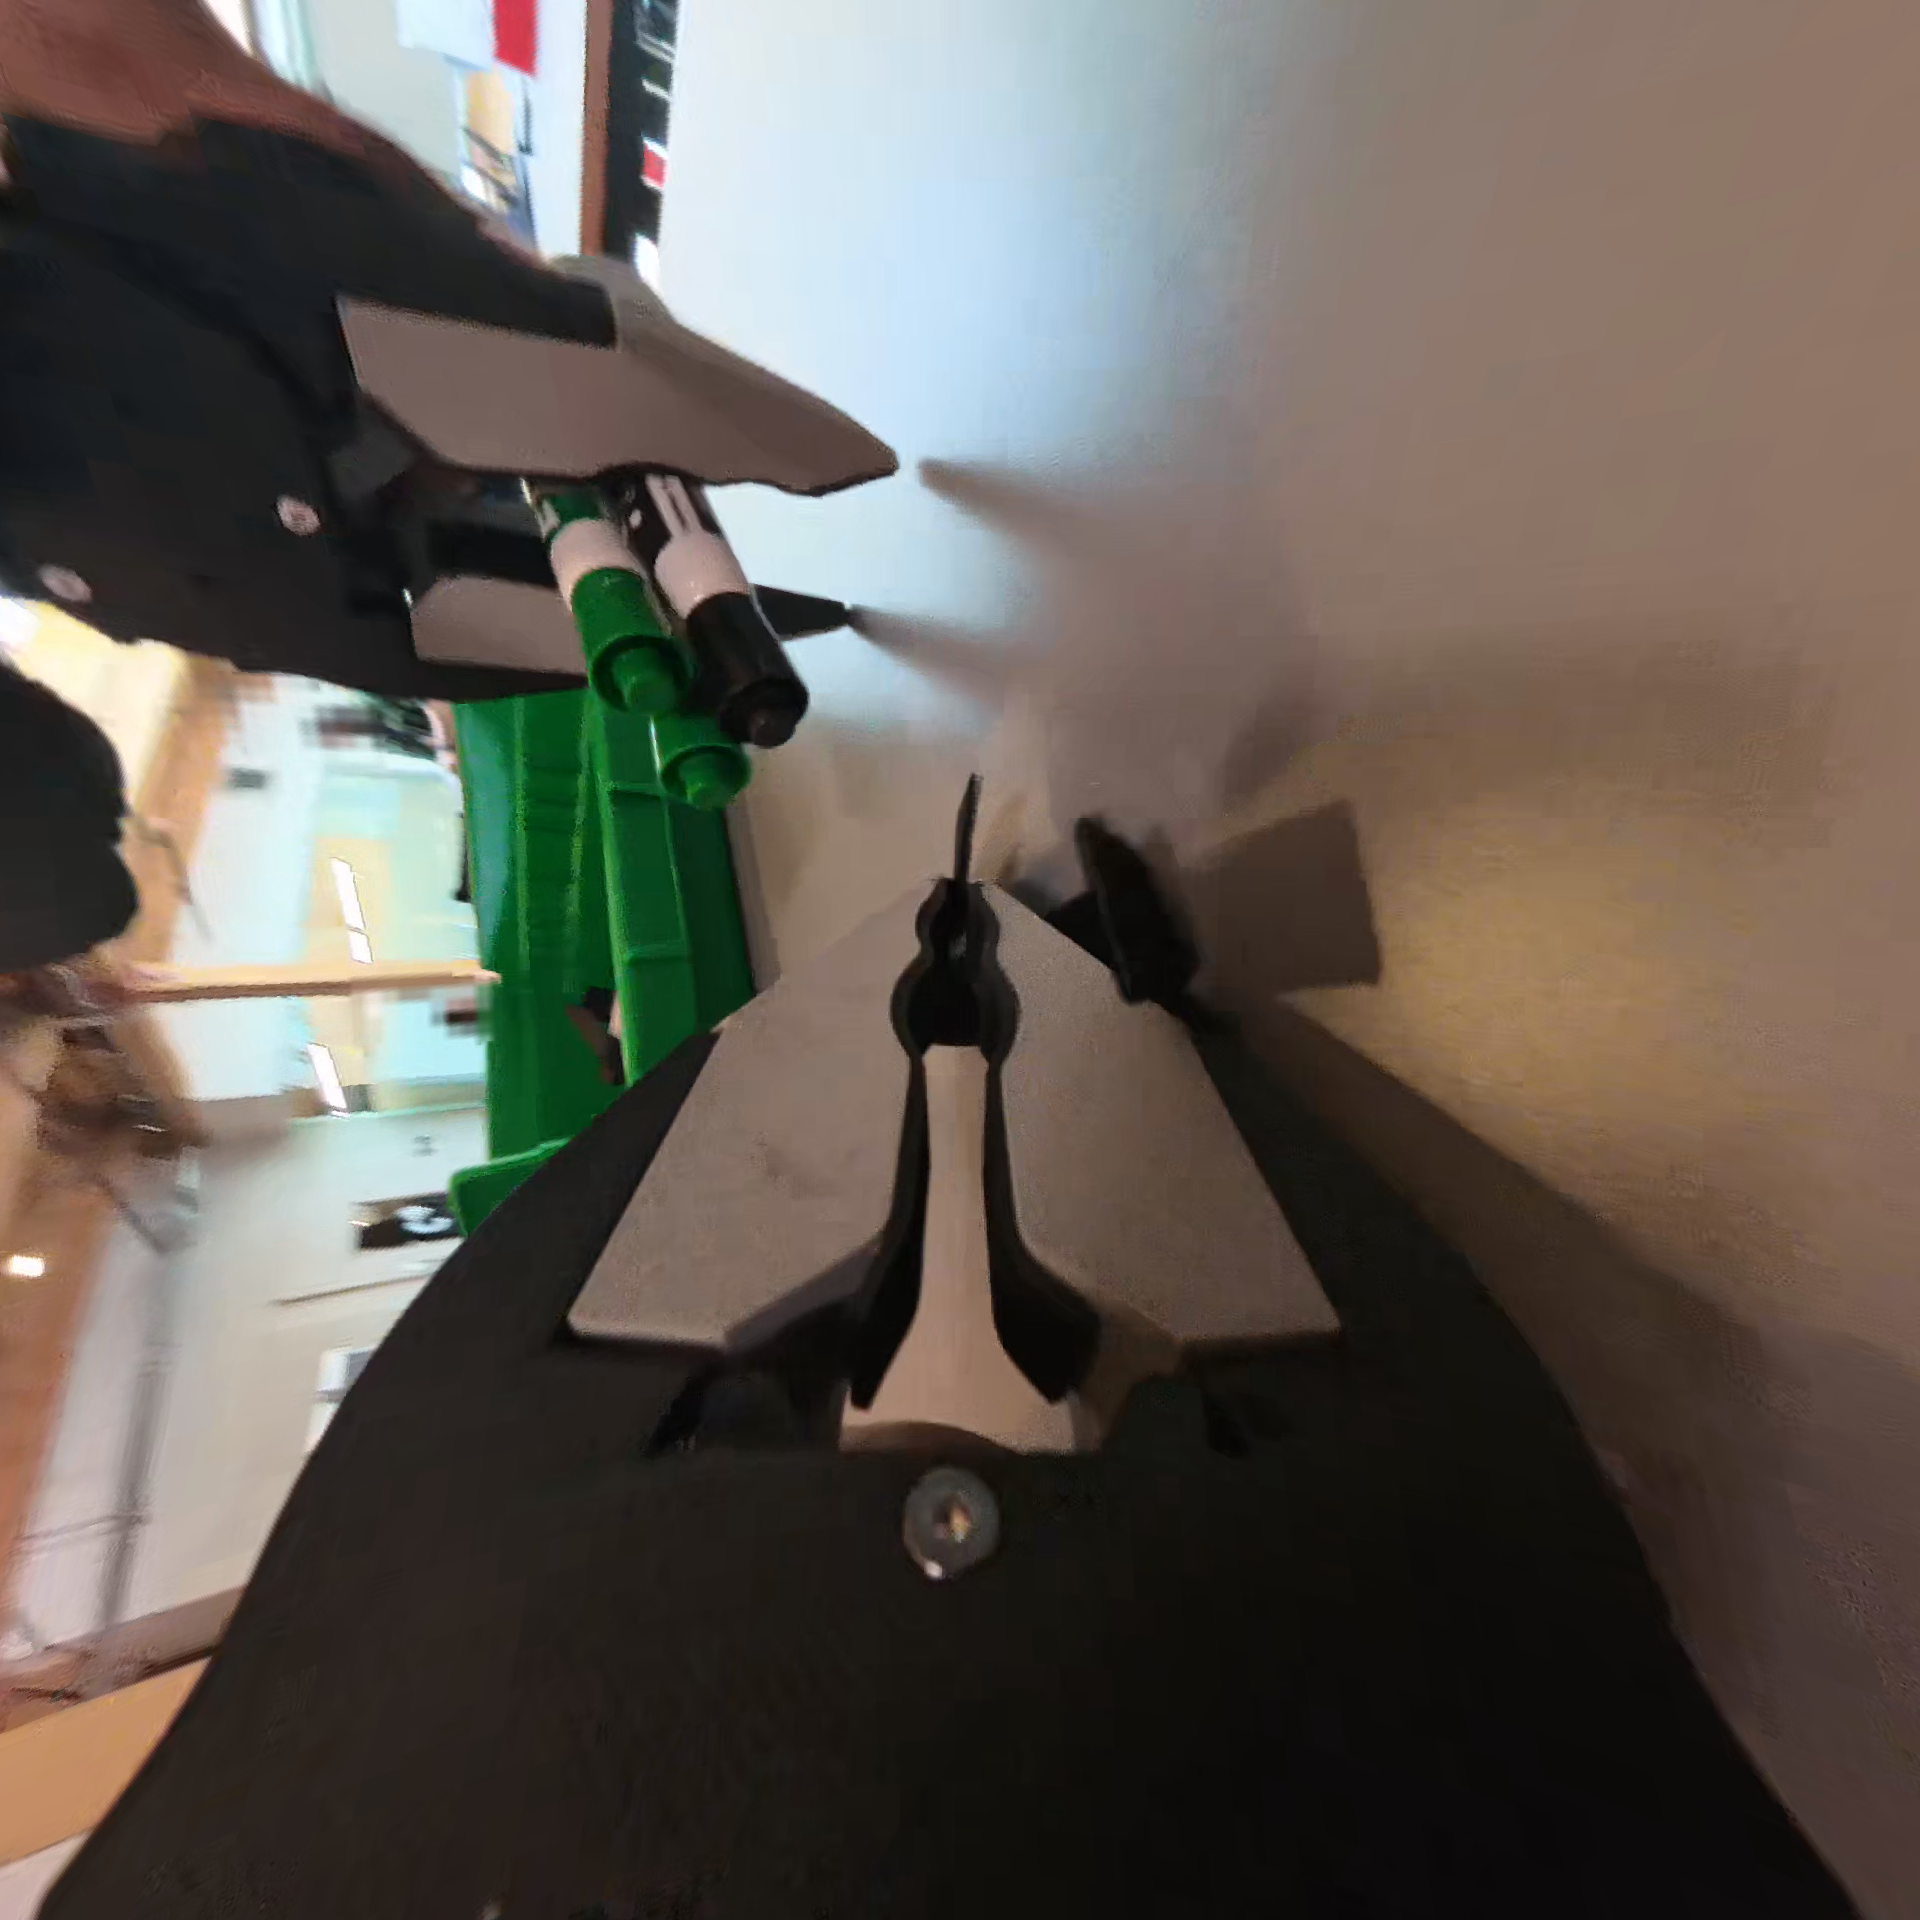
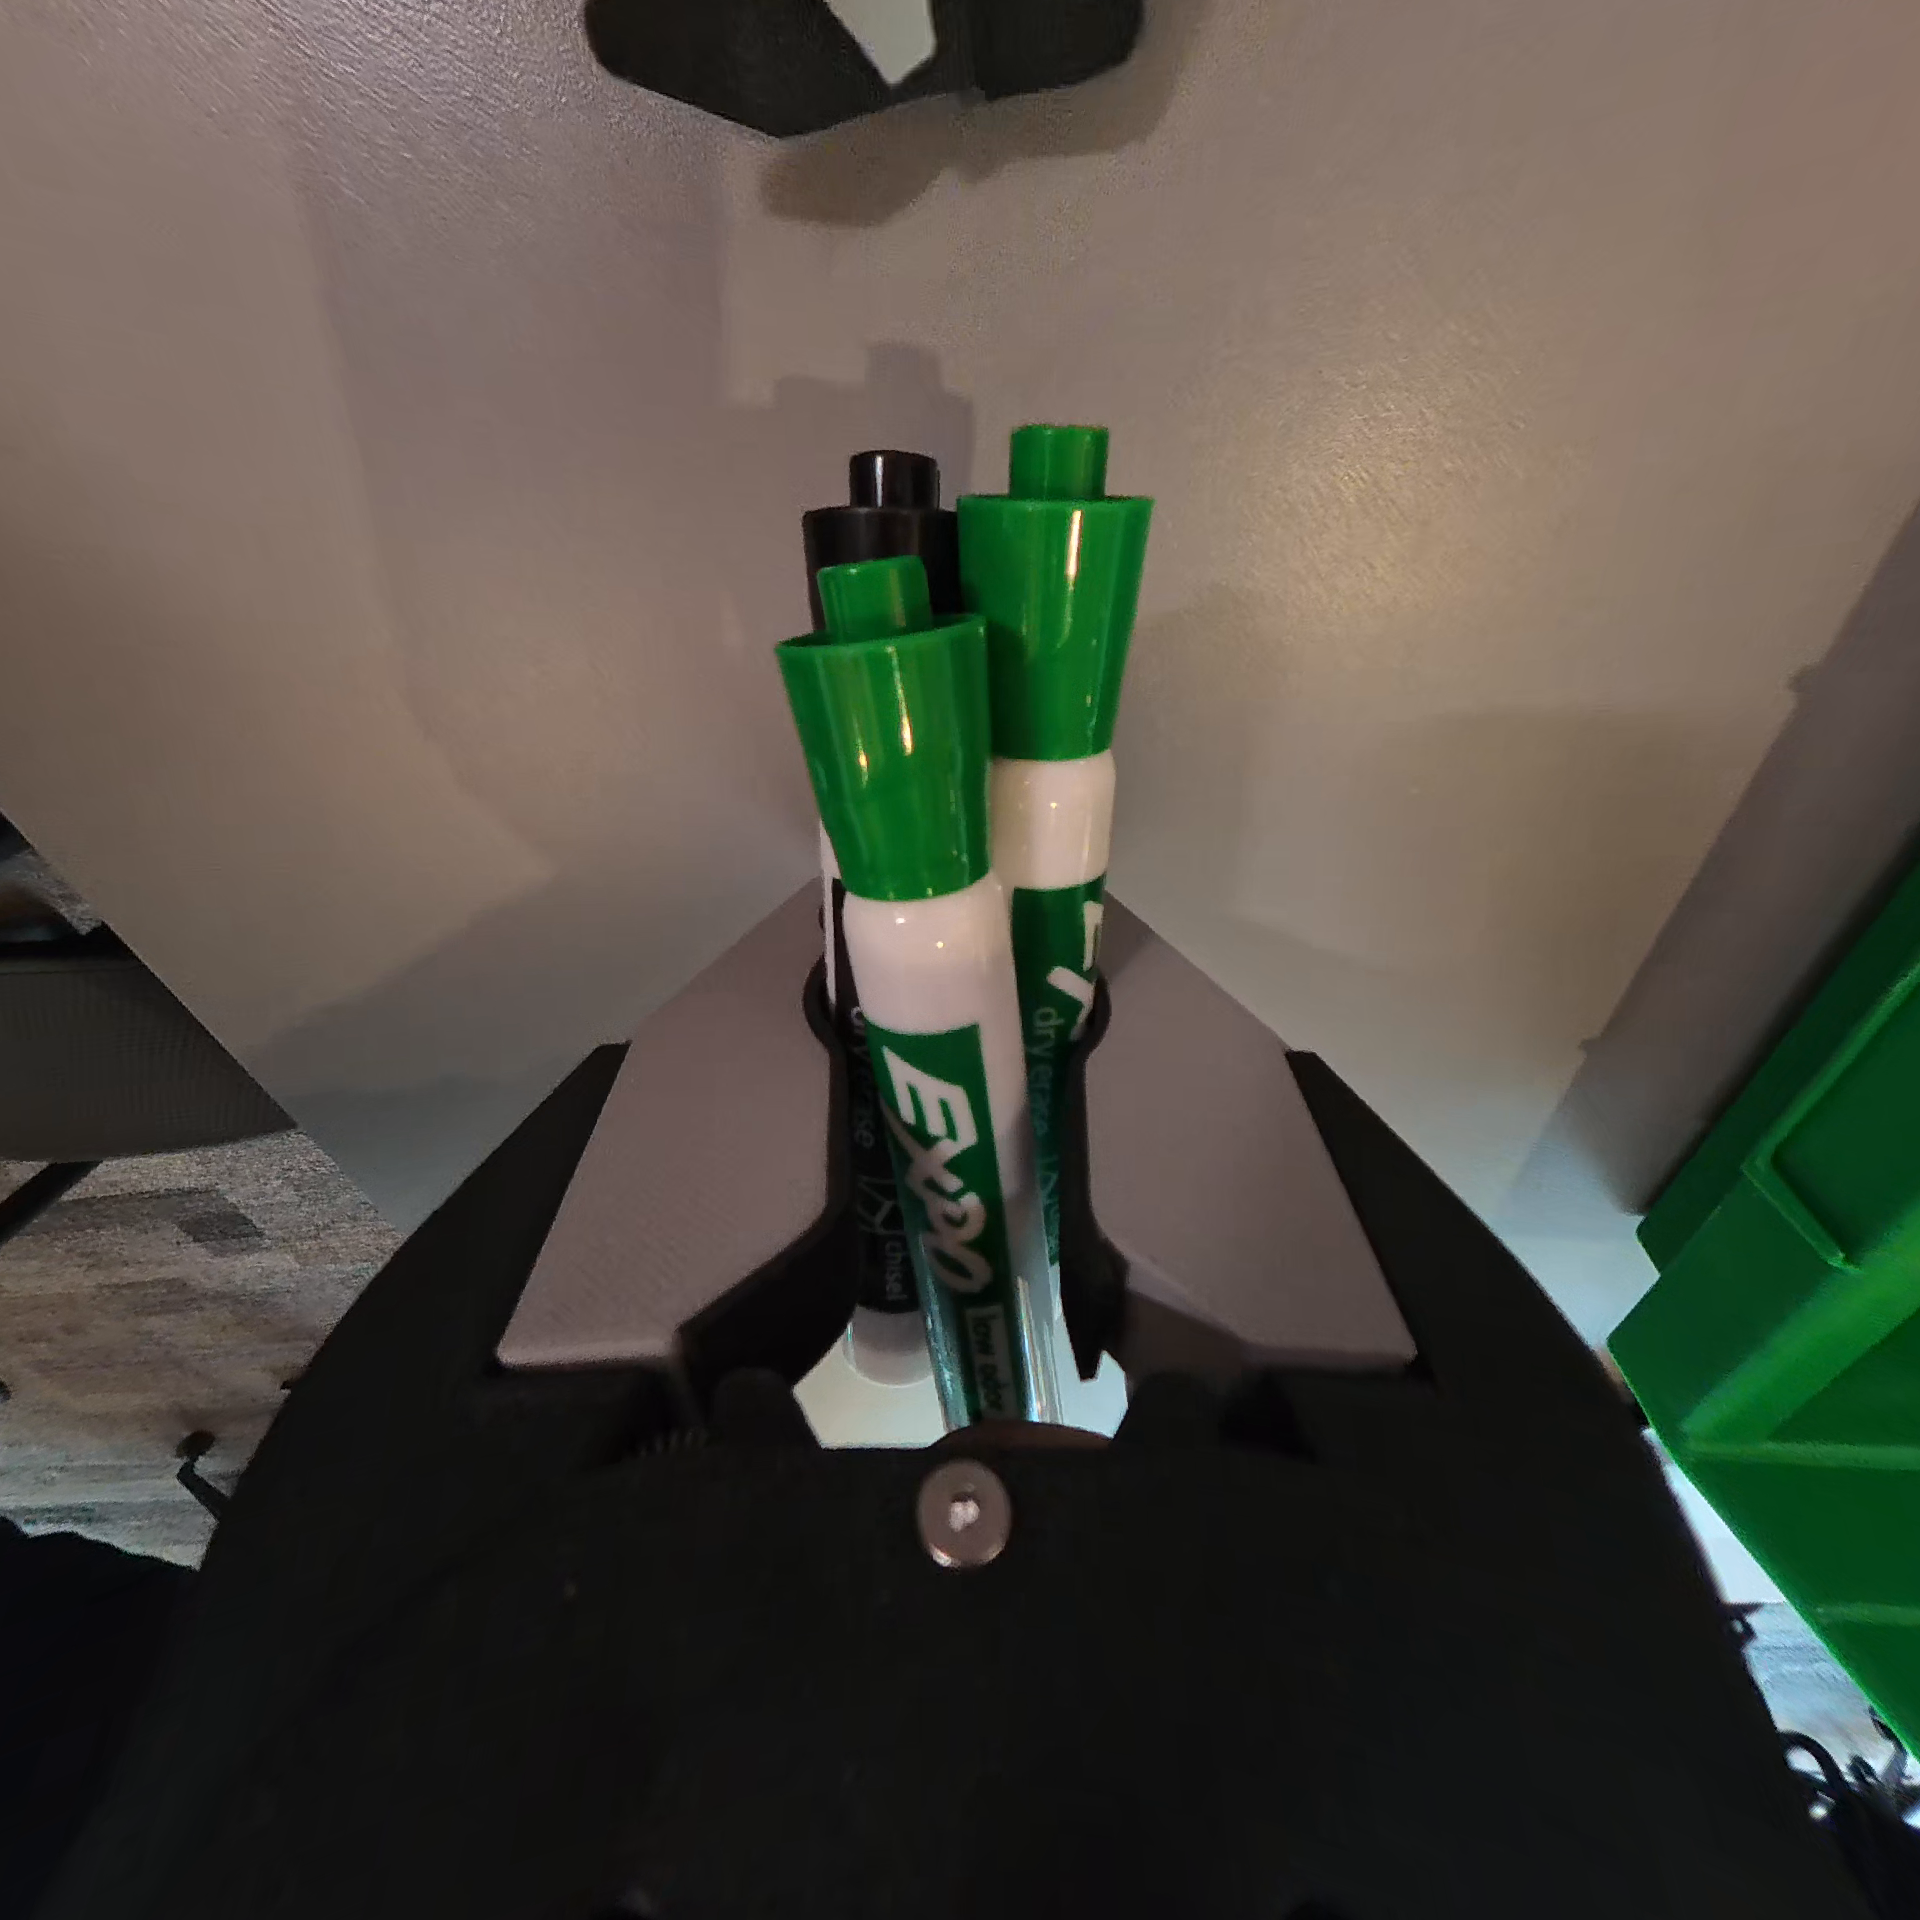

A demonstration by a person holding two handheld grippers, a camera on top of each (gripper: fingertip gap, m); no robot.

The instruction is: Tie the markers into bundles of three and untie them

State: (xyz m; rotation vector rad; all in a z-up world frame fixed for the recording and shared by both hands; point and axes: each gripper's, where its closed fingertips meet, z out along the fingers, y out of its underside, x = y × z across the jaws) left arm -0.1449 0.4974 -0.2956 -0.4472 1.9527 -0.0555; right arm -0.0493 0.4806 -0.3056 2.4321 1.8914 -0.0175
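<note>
My right gripper (image 2: 961, 997) is shut on a bunch of three markers: two green-capped ones (image 2: 894, 769) (image 2: 1055, 644) and a black-capped one (image 2: 883, 520), caps pointing away over the white table (image 2: 416, 520). The left wrist view shows this gripper (image 1: 862, 535) at upper left with the markers (image 1: 665, 623) sticking out. My left gripper (image 1: 961, 894) is shut on a thin black strap (image 1: 969, 821) whose end pokes out past the fingertips. More of the strap (image 1: 1132, 914) lies on the table beside the fingers. The strap and a grey fingertip (image 2: 894, 42) show at the top of the right wrist view.
A green plastic bin (image 2: 1787, 1299) stands at the right of the right wrist view and behind the grippers in the left wrist view (image 1: 603, 935). A dark chair (image 2: 104, 1039) and carpet lie past the table's left edge. The left gripper's tips are roughly 10 cm from the right gripper's.
</note>
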